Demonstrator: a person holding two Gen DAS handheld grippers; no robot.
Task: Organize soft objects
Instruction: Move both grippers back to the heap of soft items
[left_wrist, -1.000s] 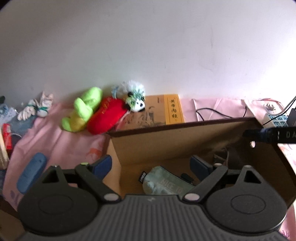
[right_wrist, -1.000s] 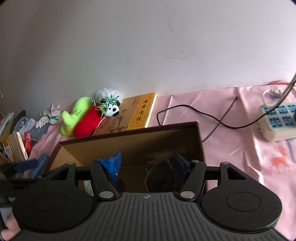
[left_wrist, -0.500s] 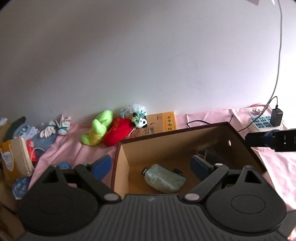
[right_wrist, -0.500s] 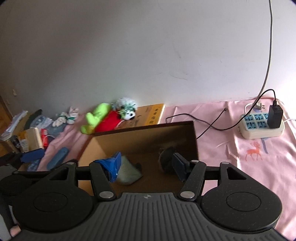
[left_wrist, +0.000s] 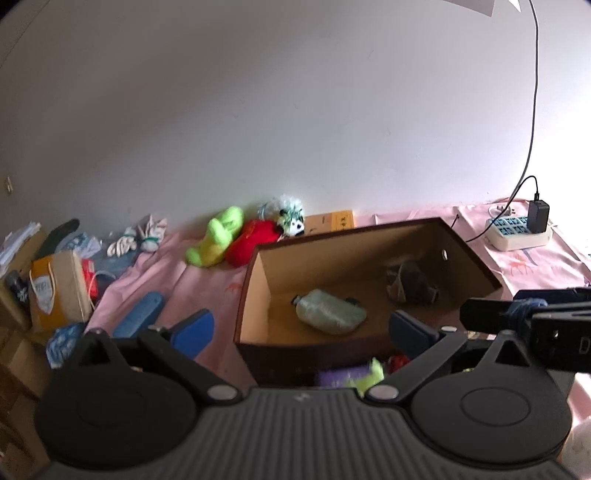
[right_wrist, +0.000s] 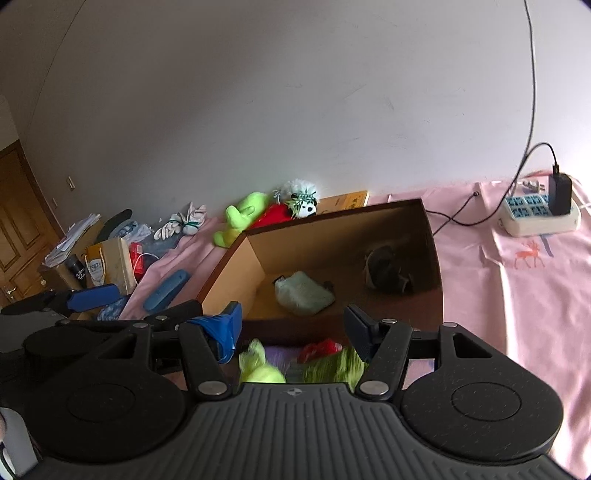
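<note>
Compared with half a second ago, both cameras are raised and pulled back from the cardboard box (left_wrist: 369, 266), so that its near wall and blurred soft toys (right_wrist: 295, 363) in front of it are now seen. The left gripper (left_wrist: 301, 328) is held with its jaws wide apart and empty. The right gripper (right_wrist: 295, 325) is likewise held wide apart, with nothing between its fingers.

Inside the box, a pale green pouch (left_wrist: 328, 312) is lying near the middle and a dark soft item (left_wrist: 410, 278) at the right end. Behind the box, a green plush (left_wrist: 218, 236), a red plush (left_wrist: 255, 238) and a small panda (left_wrist: 291, 223) are lying against the white wall (left_wrist: 295, 110), beside a yellow book (left_wrist: 332, 220) whose writing cannot be read.

Everything is resting on a pink cloth (right_wrist: 517, 280) printed with a deer. To the right of the box, a power strip (right_wrist: 539, 216) with a black charger is seen.
</note>
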